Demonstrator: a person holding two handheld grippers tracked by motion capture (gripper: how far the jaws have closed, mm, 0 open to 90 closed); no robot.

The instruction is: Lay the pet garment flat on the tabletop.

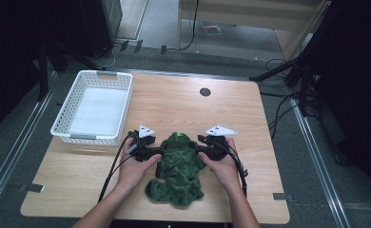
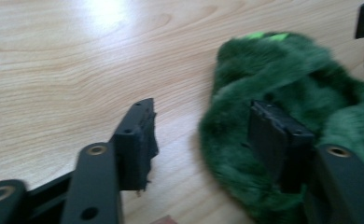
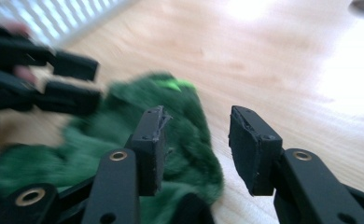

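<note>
A crumpled green furry cloth (image 1: 179, 173) lies on the wooden table (image 1: 174, 107) near its front edge. My left gripper (image 1: 161, 151) is at the cloth's upper left edge and my right gripper (image 1: 199, 148) at its upper right edge, both pointing inward. In the left gripper view the left gripper (image 2: 203, 114) is open: one jaw is over bare wood, the other over the cloth (image 2: 292, 93). The right gripper (image 3: 197, 116) also stands open, one jaw over the cloth (image 3: 124, 126), the other over wood. Neither pair of pads presses the fabric.
A white plastic basket (image 1: 86, 138) stands at the table's left back, with nothing in it. A dark round grommet (image 1: 205, 92) sits in the table near the back edge. Cables trail from both grippers toward the front. Dark stands and floor cables surround the table.
</note>
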